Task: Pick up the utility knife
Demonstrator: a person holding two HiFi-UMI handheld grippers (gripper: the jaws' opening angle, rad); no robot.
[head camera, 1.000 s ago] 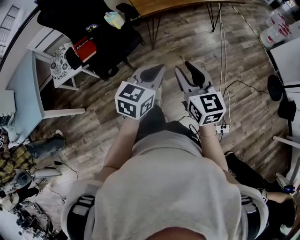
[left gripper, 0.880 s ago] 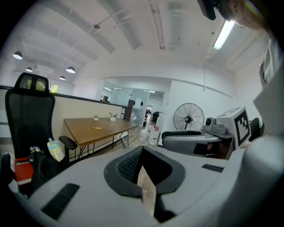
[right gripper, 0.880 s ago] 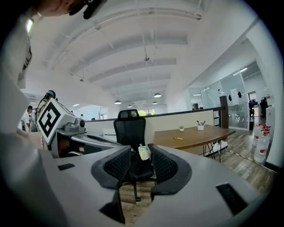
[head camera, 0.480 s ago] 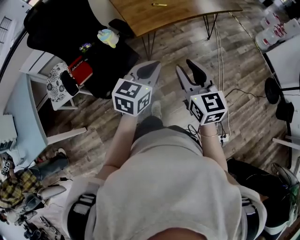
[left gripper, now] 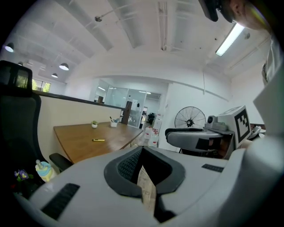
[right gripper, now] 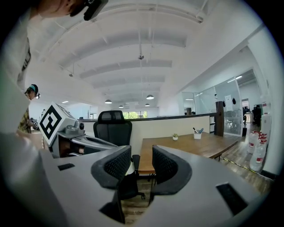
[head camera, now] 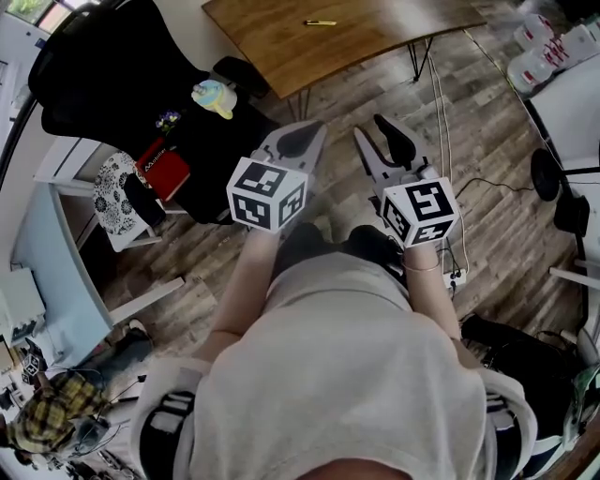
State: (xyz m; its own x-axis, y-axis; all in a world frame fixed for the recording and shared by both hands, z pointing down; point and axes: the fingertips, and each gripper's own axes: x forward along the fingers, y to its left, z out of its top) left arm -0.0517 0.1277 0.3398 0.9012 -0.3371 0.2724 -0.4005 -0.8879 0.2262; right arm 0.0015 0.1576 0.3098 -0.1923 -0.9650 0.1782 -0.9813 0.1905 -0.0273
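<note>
Left tongs point(head camera: 298, 142) closed: pads pressed together with only a thin slit between them, nothing held. Right tongs point(head camera: 378, 145) open: pads apart, gap empty. Both sit mid frame in the head view, side by side in front of the person's torso, above the wood floor point(head camera: 487, 141). Utility knife point(head camera: 320, 22), yellow, lies flat on the wooden table point(head camera: 272, 42) at the top of the head view, well apart from both tongs. In the left gripper view it shows left of centre on the table. Black office chair point(head camera: 112, 66) upper left, beside the table.
</note>
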